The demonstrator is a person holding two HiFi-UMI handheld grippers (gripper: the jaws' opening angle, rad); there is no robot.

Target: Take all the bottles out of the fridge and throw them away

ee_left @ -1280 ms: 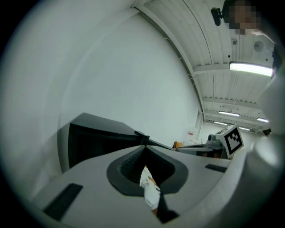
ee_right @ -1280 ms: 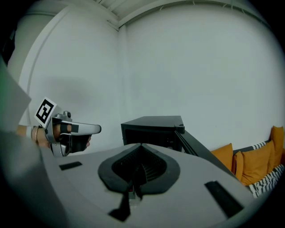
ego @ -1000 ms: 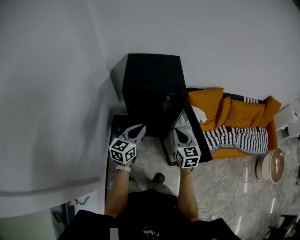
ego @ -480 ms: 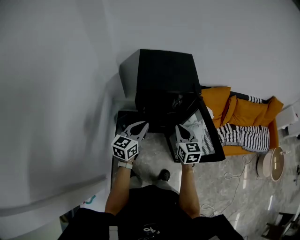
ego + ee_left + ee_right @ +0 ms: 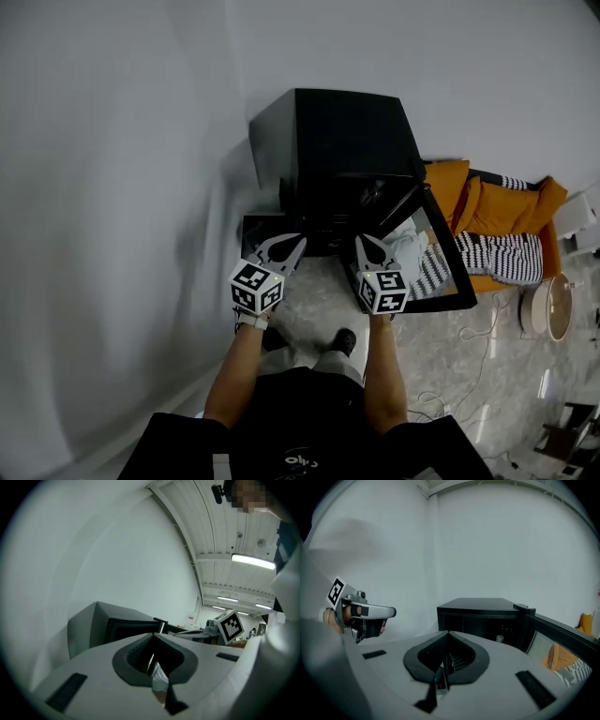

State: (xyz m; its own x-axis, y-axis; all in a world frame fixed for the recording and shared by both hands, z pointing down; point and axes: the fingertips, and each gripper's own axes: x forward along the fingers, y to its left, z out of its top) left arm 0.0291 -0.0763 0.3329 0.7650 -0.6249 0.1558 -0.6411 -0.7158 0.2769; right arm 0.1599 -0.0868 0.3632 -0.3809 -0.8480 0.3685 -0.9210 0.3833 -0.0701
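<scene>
Held side by side before boxy black open-doored fridge (image 5: 345, 141): grey left gripper (image 5: 299, 241), grey right gripper (image 5: 360, 241), jaws pressed together, empty.

1. The boxy black fridge (image 5: 347, 141) looks larger and sits further right in the head view: the person has stepped closer
2. The left gripper (image 5: 296, 244) and right gripper (image 5: 363, 244) have advanced with the person
3. The fridge's open door (image 5: 452, 272) now shows more of its inner face
4. The orange sofa (image 5: 497, 211) has slid towards the right edge
</scene>
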